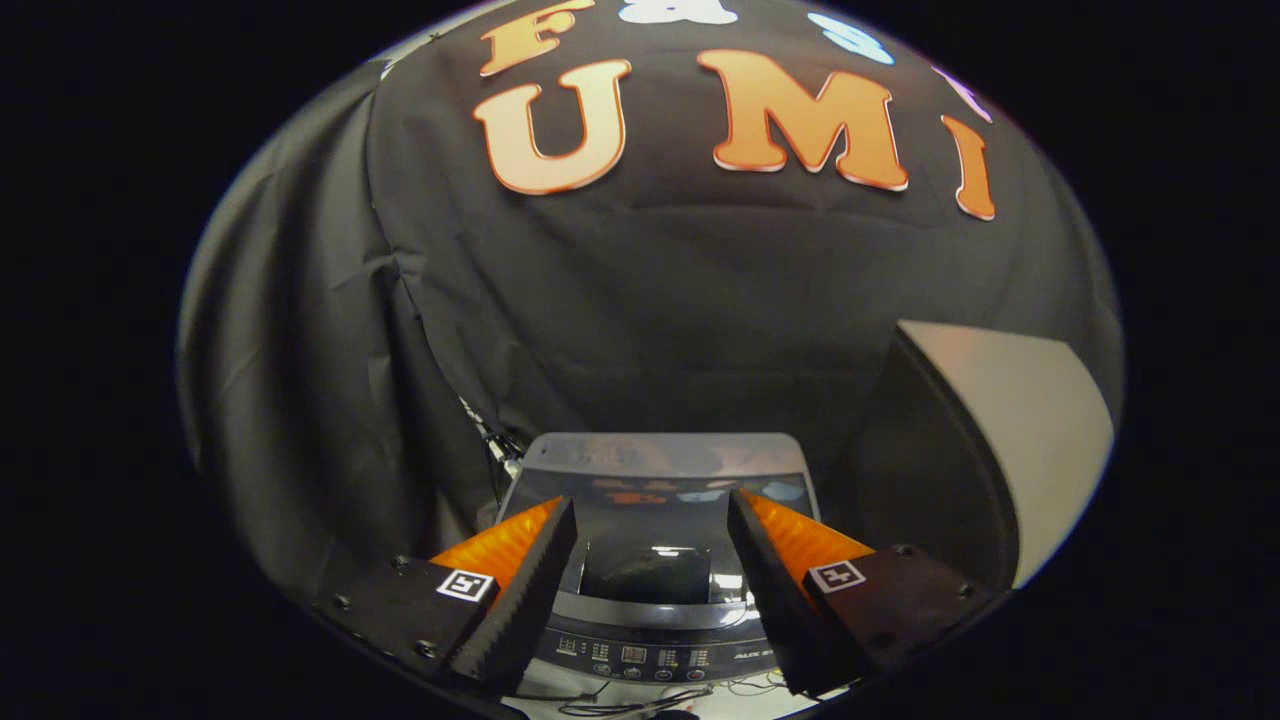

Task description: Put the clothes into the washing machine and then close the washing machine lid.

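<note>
A small top-loading washing machine (655, 470) stands low ahead, against the booth's cloth wall. Its glossy dark lid (650, 510) lies down flat over the tub, with a darker window (645, 572) in the middle. The control panel (650, 655) with small buttons runs along the near edge. My gripper (650, 520) hovers above the machine, open, its two fingers (530, 580) spread to either side of the lid window with nothing between them. No clothes are in sight.
A white board or table edge (1010, 420) rises to the right of the machine. Thin cables (640, 700) lie on the pale surface in front of the control panel. More cables (495, 440) hang at the machine's back left corner.
</note>
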`<state>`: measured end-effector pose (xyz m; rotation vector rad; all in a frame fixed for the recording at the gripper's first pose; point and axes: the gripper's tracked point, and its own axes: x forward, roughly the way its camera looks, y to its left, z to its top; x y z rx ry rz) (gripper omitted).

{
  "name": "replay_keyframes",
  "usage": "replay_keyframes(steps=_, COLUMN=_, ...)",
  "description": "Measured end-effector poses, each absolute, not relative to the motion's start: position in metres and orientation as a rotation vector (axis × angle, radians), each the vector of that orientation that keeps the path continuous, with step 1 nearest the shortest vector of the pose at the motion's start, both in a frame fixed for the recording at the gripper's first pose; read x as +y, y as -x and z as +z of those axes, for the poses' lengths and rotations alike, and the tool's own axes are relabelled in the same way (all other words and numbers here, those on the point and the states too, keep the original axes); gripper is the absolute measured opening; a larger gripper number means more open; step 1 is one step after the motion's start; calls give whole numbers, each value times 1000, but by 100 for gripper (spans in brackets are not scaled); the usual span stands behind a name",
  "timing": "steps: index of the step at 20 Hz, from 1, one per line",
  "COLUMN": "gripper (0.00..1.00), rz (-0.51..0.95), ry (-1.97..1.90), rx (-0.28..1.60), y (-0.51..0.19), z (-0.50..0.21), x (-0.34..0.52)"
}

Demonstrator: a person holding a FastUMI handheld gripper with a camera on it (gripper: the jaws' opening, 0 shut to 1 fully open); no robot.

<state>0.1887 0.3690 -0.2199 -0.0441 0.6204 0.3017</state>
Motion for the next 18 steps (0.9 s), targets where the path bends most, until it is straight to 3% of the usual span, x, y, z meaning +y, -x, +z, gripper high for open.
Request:
replay_keyframes(steps=5, gripper=99, rz=295, ry=2, rx=487, y=-166, z=-141, x=343)
replay_keyframes(steps=18, gripper=98, rz=99, ry=73, rx=153, y=-72, z=13, x=189)
